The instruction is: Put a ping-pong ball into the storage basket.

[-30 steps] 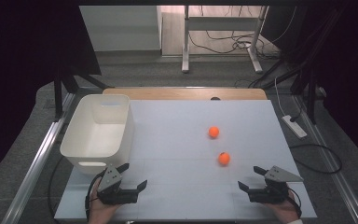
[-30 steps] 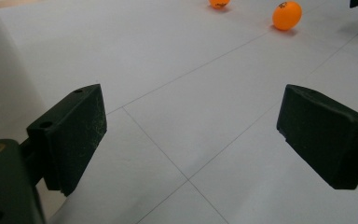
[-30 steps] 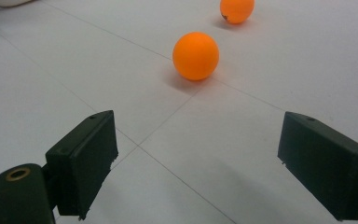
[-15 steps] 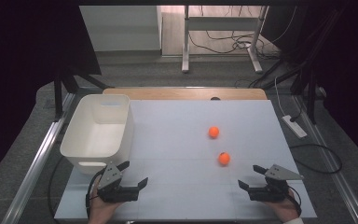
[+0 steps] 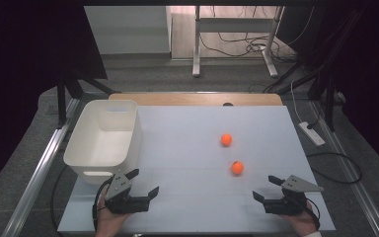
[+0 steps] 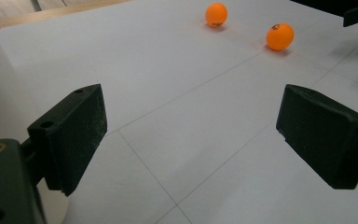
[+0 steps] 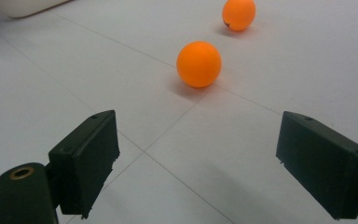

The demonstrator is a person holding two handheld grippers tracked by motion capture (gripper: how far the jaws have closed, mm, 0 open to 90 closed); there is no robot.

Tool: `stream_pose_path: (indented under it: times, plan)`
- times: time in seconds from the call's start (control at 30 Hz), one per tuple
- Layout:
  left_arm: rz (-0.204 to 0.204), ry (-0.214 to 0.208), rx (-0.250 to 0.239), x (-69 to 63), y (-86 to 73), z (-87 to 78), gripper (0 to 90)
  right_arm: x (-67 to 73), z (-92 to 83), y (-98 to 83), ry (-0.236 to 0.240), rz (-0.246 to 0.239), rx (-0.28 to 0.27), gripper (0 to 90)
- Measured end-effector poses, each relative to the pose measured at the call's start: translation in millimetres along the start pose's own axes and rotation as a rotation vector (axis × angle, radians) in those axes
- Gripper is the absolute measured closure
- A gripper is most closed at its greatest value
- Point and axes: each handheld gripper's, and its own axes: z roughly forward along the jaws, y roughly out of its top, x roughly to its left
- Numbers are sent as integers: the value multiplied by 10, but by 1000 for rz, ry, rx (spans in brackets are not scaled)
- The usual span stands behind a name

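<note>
Two orange balls lie on the white table: the near ball (image 5: 237, 168) (image 6: 280, 36) (image 7: 199, 64) and the far ball (image 5: 226, 139) (image 6: 216, 14) (image 7: 239, 13). A white bin (image 5: 103, 139) stands at the left, empty as far as I see. My left gripper (image 5: 143, 182) (image 6: 191, 135) rests open near the front edge, just in front of the bin. My right gripper (image 5: 266, 188) (image 7: 198, 161) is open at the front right, a short way from the near ball. Nothing sits between either pair of jaws.
A wooden strip (image 5: 197, 98) runs along the table's far edge. Metal rails (image 5: 39, 173) flank the table. Beyond it stand a desk frame (image 5: 237, 39) and cables, and a power strip (image 5: 312, 133) lies on the floor at the right.
</note>
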Motion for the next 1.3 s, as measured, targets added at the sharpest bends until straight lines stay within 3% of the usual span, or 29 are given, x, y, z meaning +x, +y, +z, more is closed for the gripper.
stream_pose_path:
  times: [0.27,0.73,1.3]
  plan:
    - [-8,-6,-2,-16,79,23,95,-10,7,11,8,-1,-3,128]
    - [20,-24,-1,-67,272,91,96,10,3,6,11,-2,3,131]
    - [28,-47,26,-112,448,274,97,5,11,-1,4,-11,9,132]
